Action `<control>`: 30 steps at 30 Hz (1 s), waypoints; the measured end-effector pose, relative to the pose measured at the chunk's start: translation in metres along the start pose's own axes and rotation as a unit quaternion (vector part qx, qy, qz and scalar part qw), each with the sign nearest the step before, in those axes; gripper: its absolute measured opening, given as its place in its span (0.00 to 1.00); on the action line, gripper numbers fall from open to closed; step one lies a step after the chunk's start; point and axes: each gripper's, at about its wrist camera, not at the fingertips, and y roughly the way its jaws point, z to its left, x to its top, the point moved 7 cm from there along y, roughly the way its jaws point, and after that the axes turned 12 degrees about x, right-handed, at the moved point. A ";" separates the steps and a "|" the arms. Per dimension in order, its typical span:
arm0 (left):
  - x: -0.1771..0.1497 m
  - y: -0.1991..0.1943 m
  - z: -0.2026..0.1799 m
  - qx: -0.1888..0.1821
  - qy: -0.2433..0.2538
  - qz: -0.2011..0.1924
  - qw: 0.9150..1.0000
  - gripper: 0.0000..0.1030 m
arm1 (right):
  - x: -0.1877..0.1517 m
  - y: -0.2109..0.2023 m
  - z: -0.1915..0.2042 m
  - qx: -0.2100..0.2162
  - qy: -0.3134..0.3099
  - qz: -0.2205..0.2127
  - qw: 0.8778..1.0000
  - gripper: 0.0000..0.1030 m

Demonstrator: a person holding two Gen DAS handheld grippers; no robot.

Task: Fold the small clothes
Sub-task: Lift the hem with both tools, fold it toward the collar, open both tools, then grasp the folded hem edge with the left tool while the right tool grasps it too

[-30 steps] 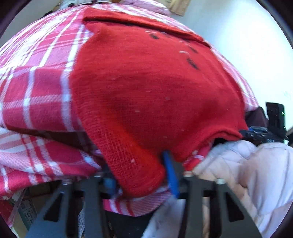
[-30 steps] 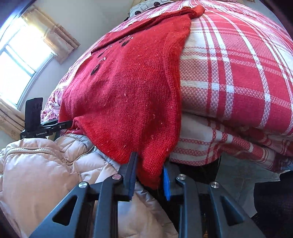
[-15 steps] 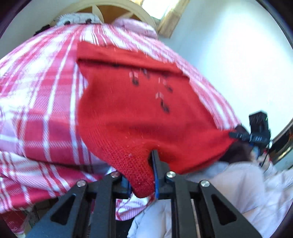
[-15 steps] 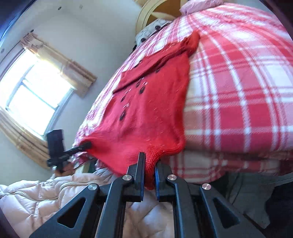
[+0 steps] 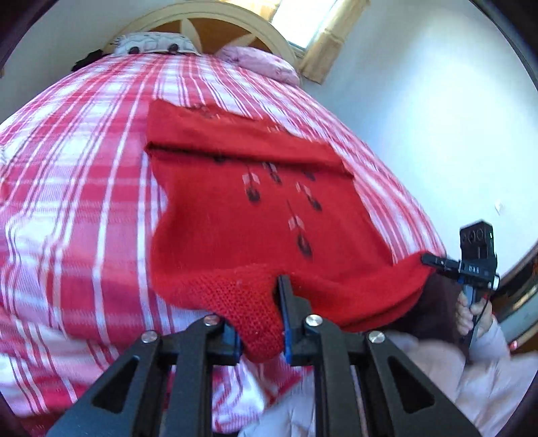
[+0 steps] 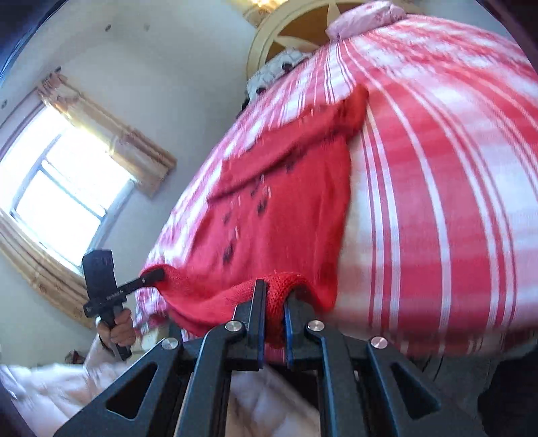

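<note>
A red knitted sweater [image 5: 242, 215] with small dark feather marks lies spread on the plaid bedcover [image 5: 74, 208]. Its near hem is lifted off the bed. My left gripper [image 5: 259, 312] is shut on the hem's left corner, and red knit bulges between the blue pads. In the right wrist view my right gripper [image 6: 275, 295] is shut on the other hem corner of the sweater [image 6: 275, 215]. Each view also shows the opposite tool: the right gripper [image 5: 433, 260] pinching the hem at the far right, and the left gripper [image 6: 158, 274] pinching it at the left.
The bed's curved headboard [image 5: 215, 20] and pillows [image 5: 151, 43] are at the far end. A window with curtains [image 6: 64, 195] is in the wall beside the bed. A pale quilted jacket [image 6: 50, 383] is below the grippers, at the bed's near edge.
Both grippers have risen and tilted up with the hem corners, lifting the sweater's near edge off the bed's side. The left jaws closed tighter on the knit.
</note>
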 end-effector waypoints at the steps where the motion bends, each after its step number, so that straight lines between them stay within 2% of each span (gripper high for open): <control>1: 0.011 0.004 0.002 0.004 -0.002 -0.002 1.000 0.17 | 0.014 0.004 -0.004 -0.003 0.002 -0.005 1.000 0.08; 7: 0.066 0.053 0.018 0.052 -0.016 0.005 0.998 0.18 | 0.069 0.038 -0.042 -0.028 0.038 -0.028 0.999 0.08; 9: 0.081 0.074 0.027 0.077 -0.026 0.012 0.997 0.24 | 0.076 0.050 -0.057 -0.037 0.049 -0.032 0.998 0.08; 11: 0.088 0.090 0.034 0.085 -0.038 0.026 0.995 0.26 | 0.082 0.058 -0.070 -0.039 0.062 -0.036 0.997 0.08; 13: 0.091 0.100 0.042 0.086 -0.057 0.043 0.994 0.33 | 0.086 0.062 -0.080 -0.040 0.074 -0.043 0.996 0.08; 15: 0.095 0.099 0.052 0.081 -0.077 0.040 0.993 0.41 | 0.092 0.063 -0.084 -0.029 0.087 -0.056 0.994 0.09; 17: 0.099 0.091 0.060 0.084 -0.088 0.028 0.992 0.55 | 0.098 0.064 -0.087 -0.014 0.103 -0.070 0.992 0.09; 18: 0.100 0.086 0.065 0.086 -0.094 0.022 0.992 0.66 | 0.101 0.064 -0.088 -0.008 0.109 -0.074 0.991 0.09; 19: 0.104 0.078 0.074 0.090 -0.106 0.010 0.990 0.71 | 0.103 0.064 -0.089 -0.008 0.111 -0.075 0.991 0.09; 21: 0.110 0.066 0.087 0.095 -0.120 -0.006 0.988 0.72 | 0.109 0.065 -0.090 -0.010 0.112 -0.072 0.991 0.09; 24: 0.120 0.049 0.110 0.115 -0.137 -0.030 0.983 0.72 | 0.113 0.062 -0.089 0.020 0.130 -0.084 0.988 0.11; 25: 0.121 0.046 0.117 0.126 -0.135 -0.035 0.982 0.72 | 0.115 0.061 -0.090 0.028 0.135 -0.092 0.986 0.13; 27: 0.120 0.048 0.117 0.136 -0.117 -0.034 0.983 0.72 | 0.118 0.056 -0.093 0.022 0.142 -0.108 0.984 0.32; 28: 0.118 0.050 0.115 0.141 -0.101 -0.034 0.984 0.72 | 0.120 0.053 -0.096 0.016 0.142 -0.117 0.983 0.50; 29: 0.116 0.053 0.111 0.143 -0.082 -0.036 0.986 0.72 | 0.122 0.051 -0.097 0.013 0.143 -0.122 0.982 0.59; 30: 0.116 0.057 0.107 0.143 -0.066 -0.038 0.987 0.72 | 0.126 0.046 -0.099 0.012 0.145 -0.129 0.981 0.59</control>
